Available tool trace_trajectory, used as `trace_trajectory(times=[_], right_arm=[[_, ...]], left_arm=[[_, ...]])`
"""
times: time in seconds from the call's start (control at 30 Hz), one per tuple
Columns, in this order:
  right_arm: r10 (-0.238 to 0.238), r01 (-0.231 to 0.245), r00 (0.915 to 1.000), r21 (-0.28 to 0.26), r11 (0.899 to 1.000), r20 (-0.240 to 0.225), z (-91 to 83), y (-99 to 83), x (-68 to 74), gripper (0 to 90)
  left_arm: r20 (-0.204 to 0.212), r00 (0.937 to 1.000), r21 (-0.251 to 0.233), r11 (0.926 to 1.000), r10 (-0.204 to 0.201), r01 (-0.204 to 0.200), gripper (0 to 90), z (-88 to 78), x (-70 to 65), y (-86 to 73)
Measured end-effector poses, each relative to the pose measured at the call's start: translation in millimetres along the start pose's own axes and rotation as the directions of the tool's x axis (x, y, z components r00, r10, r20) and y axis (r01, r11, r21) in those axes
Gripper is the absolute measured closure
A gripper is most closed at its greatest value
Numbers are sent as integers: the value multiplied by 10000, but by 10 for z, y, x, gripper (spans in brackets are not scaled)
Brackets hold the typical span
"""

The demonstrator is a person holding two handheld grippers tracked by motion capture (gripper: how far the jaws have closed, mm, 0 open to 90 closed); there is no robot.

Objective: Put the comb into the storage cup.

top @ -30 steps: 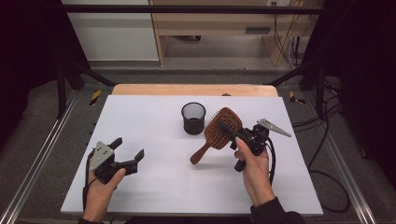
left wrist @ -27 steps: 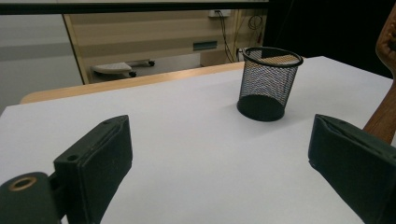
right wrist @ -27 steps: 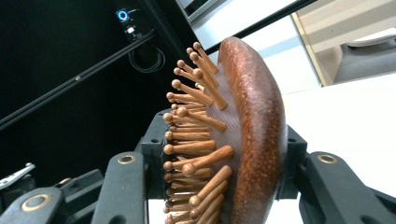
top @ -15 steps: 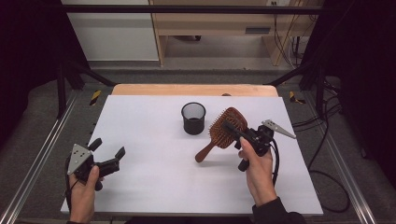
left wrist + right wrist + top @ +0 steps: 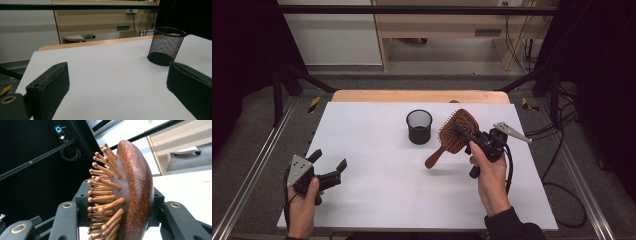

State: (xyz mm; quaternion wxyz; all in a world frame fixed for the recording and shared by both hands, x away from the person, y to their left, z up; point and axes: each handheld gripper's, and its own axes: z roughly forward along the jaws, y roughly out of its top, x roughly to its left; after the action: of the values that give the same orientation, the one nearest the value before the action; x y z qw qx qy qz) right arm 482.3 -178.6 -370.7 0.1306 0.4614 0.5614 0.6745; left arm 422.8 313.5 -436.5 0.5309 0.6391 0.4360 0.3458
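Grey floor (image 5: 437,80), pale wood cabinet (image 5: 447,27) behind white table (image 5: 377,150), black curtains at sides

A lab or test room set up for recording is shown, not a home. A white table top (image 5: 377,150) is laid over a wooden board (image 5: 419,96) and is flanked by aluminium rails (image 5: 252,165) on either side. Black frame struts (image 5: 292,75) and a dark crossbar (image 5: 412,9) are seen around the work area, and black curtains are hung at both sides. Loose cables (image 5: 562,165) are trailed across the grey carpet at the right. Behind the table, plain office furniture in light wood (image 5: 447,30) is placed, with more wiring bundled beside it. A small mounted device with a glowing blue ring (image 5: 58,129) is seen on the dark frame.
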Motion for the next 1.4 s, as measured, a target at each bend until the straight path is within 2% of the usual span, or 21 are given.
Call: trace_trajectory(times=[0.07, 0.1, 0.27, 0.37, 0.47, 0.57, 0.67, 0.83, 0.97, 1.1, 1.27, 1.37, 1.4], right_arm=[[-492, 491, 9988, 136, 9987, 69, 54, 163, 93, 513], [-492, 491, 9988, 136, 9987, 69, 54, 163, 93, 513], [-976, 974, 9951, 163, 9951, 161, 141, 405, 181, 513], [-1052, 1050, 9944, 117, 9944, 112, 181, 549, 207, 513], [-1311, 1308, 9910, 96, 9914, 267, 228, 668, 221, 513], [-1190, 1191, 9923, 10, 9929, 334, 282, 800, 230, 513], [-1366, 1370, 9891, -28, 9906, 552, 341, 900, 262, 512], [-1223, 1236, 9909, -196, 9921, 565, 480, 1056, 319, 512], [-1308, 1325, 9889, -206, 9910, 701, 628, 1144, 329, 512], [-949, 986, 9930, -509, 9938, 708, 760, 1201, 299, 512], [-882, 926, 9922, -462, 9946, 881, 936, 1210, 281, 511], [-1008, 1042, 9904, -322, 9940, 943, 1024, 1195, 284, 511], [-1288, 1314, 9865, -188, 9912, 1015, 1088, 1185, 291, 511]], left_arm=[[-30, 10000, -20, 10000, -9, 9, 49, -3, 7, 0], [-36, 10000, -26, 10000, -14, 14, 49, -5, 8, -2], [56, 10000, 18, 10000, -17, 17, 49, -1, -5, -10], [79, 10000, 7, 10000, 23, -23, 49, 2, -10, -10], [22, 9999, -6, 9999, 103, -103, 49, 10, -12, -13], [62, 9999, 21, 9999, 113, -113, 49, 6, -18, -18], [110, 9998, 0, 9999, 156, -156, 47, 4, -22, -17], [112, 9999, -25, 9999, 103, -102, 46, 12, -19, -17], [171, 9997, -14, 9999, 164, -164, 45, 18, -28, -15], [228, 9995, 47, 9998, 210, -211, 44, 38, -36, -21], [266, 9994, -13, 9998, 223, -223, 42, 38, -47, -17], [297, 9989, 25, 9994, 349, -350, 39, 51, -51, -18], [302, 9987, 54, 9991, 409, -411, 38, 60, -56, -16]])
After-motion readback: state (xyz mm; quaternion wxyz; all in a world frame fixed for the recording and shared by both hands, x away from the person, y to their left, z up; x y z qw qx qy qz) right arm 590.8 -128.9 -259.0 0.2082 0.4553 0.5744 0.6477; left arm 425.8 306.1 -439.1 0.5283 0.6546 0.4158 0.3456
